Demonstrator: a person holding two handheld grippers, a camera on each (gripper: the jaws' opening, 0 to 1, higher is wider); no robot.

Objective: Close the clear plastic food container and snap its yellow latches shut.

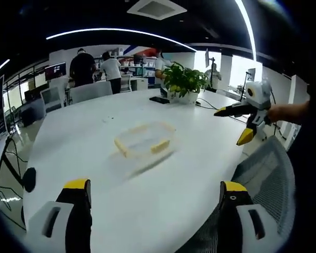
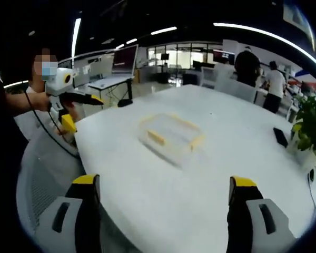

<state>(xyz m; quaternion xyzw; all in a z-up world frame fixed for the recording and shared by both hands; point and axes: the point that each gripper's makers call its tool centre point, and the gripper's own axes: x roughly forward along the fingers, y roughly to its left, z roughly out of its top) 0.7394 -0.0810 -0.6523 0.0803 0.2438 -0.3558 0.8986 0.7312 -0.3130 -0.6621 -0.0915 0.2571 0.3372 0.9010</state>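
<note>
One clear container (image 1: 144,139) with yellow latches sits on the white table (image 1: 95,132); both grippers' jaws gape wide.

This place is an open-plan office. A large white oval bench (image 1: 147,174) stands in the middle, with mesh office chairs (image 1: 268,174) around it. Further back there are desks with monitors (image 2: 125,59) and shelves, and some people (image 1: 83,67) stand there in a group. A potted green plant (image 1: 183,81) is on the bench. The ceiling is dark, with long curved light strips (image 1: 121,32) and an air vent (image 1: 156,8).
</note>
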